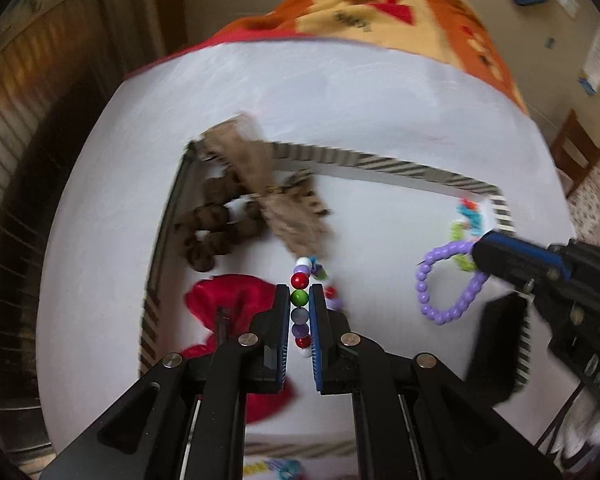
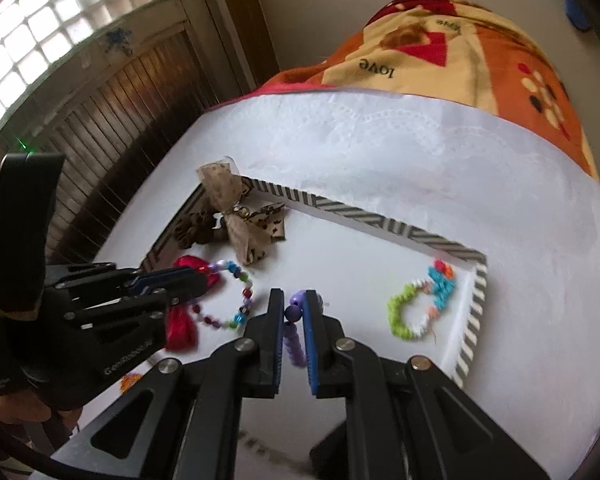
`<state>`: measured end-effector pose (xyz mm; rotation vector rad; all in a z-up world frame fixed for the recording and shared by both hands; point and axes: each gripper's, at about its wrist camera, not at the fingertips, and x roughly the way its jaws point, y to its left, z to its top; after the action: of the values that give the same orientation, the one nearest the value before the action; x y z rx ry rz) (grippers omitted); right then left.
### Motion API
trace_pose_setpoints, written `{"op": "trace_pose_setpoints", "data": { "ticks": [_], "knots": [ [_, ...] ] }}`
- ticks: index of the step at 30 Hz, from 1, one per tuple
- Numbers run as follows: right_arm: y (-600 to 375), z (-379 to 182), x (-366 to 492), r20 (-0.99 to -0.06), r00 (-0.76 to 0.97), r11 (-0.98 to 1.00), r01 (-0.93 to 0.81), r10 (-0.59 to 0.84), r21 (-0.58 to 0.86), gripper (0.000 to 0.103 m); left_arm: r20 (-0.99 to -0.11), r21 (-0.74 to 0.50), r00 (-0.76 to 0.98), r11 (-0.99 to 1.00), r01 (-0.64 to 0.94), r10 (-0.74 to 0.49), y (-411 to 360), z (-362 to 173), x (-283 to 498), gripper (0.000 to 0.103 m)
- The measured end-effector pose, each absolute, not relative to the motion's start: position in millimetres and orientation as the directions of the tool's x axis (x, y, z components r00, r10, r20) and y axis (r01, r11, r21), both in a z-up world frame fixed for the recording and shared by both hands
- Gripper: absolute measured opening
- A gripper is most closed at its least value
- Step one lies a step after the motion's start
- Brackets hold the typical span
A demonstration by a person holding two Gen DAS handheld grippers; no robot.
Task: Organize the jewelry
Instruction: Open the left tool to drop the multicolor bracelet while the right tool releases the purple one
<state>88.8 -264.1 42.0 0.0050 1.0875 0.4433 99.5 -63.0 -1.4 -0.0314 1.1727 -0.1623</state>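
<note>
Fingers of the left gripper (image 1: 300, 306) are closed on a multicolored bead bracelet (image 1: 300, 304), its red, green and grey beads lined up in the narrow gap between the blue pads, while the fingers of the right gripper (image 2: 293, 312) are pinched on a purple bead bracelet (image 2: 294, 340), whose loop hangs from the tips over the white floor of the tray (image 2: 476, 308). Both bracelets sit inside the striped-rimmed tray, the multicolored one near its left side just beside a red bow (image 1: 224, 304), the purple one toward the middle. Further left lie a brown scrunchie (image 1: 208, 236) and a tan ribbon bow (image 2: 236, 216) leaning over the far rim; at the right end rest a green bead bracelet (image 2: 402, 318) and an orange and blue bead cluster (image 2: 444, 280). The tray rests on a white-covered surface (image 2: 380, 140) with a patterned blanket (image 2: 480, 48) beyond. By my reading the step in hand is sorting the bracelets, each gripper carrying one. The next move likely calls for carrying each loop to a free patch of the tray, perhaps near the other bracelets, and opening the fingers low so the beads settle without rolling or tangling.
</note>
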Motion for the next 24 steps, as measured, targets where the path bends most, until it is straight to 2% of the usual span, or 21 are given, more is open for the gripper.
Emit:
{"op": "trace_pose_setpoints", "data": {
  "ticks": [10, 20, 22, 23, 24],
  "knots": [
    [-298.4, -10.1, 146.5, -0.9, 0.356, 0.955, -0.244, 0.251, 0.169, 0.009, -0.928, -0.079, 0.36, 0.995, 0.062, -0.096, -43.0, -25.7, 114.1, 0.0],
    [-299.7, -35.0, 153.4, -0.916, 0.347, 0.964, -0.233, 0.203, 0.125, 0.009, -0.922, -0.062, 0.379, 0.997, 0.056, -0.078, -47.0, -29.8, 116.3, 0.0],
    [-298.4, -34.5, 153.5, -0.914, 0.35, 0.965, -0.23, 0.204, 0.128, 0.015, -0.919, -0.057, 0.387, 0.997, 0.059, -0.076, -47.7, -28.0, 118.1, 0.001],
    [-298.5, -33.5, 153.3, -0.913, 0.351, 0.964, -0.23, 0.209, 0.132, 0.023, -0.916, -0.061, 0.392, 0.996, 0.062, -0.081, -48.0, -26.3, 117.1, 0.01],
    [-298.5, -31.5, 151.6, -0.91, 0.356, 0.964, -0.23, 0.212, 0.135, 0.032, -0.914, -0.071, 0.396, 0.995, 0.065, -0.091, -48.3, -24.5, 116.7, 0.013]
  ]
}}
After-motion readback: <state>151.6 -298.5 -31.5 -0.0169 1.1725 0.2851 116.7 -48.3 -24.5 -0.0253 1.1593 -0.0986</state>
